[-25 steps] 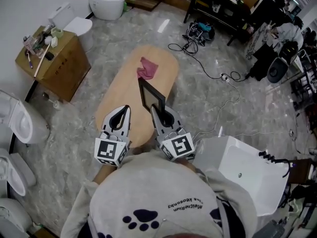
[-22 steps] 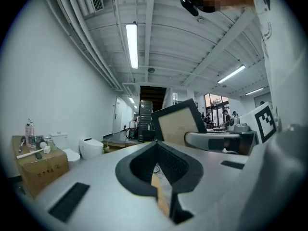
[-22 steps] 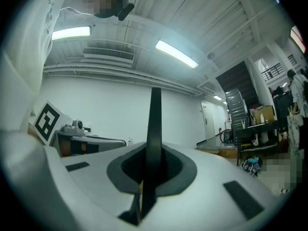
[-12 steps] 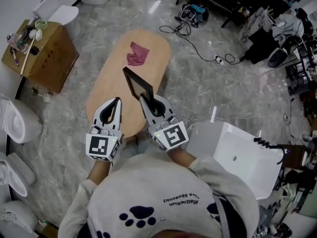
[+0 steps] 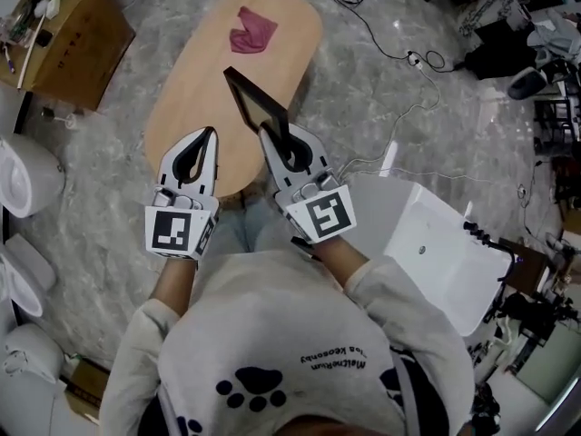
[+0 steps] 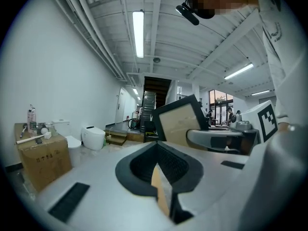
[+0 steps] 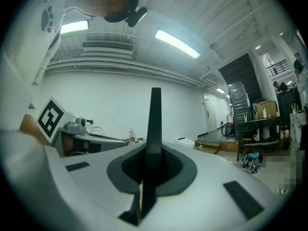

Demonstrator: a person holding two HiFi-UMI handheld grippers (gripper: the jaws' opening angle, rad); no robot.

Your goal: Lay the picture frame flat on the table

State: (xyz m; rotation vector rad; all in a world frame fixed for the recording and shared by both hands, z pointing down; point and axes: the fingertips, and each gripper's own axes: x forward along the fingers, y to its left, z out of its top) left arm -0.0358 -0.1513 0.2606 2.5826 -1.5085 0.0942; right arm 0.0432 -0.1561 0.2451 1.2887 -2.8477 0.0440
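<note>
The picture frame is black-edged with a tan panel. It stands upright on edge over the near part of the oval wooden table, and I cannot tell whether it touches the top. My right gripper is shut on its lower corner. In the right gripper view the frame rises edge-on out of the jaws. My left gripper is shut and empty, hovering left of the frame over the table's near end. In the left gripper view the frame shows beyond the closed jaws, with the right gripper beside it.
A crumpled pink cloth lies at the table's far end. A cardboard box and toilets stand on the left. On the right are a white basin and cables on the marble floor.
Both grippers have come down a little towards the table's near end, the right one still carrying the upright frame. The head view has tipped, so the table sits higher in the picture.
</note>
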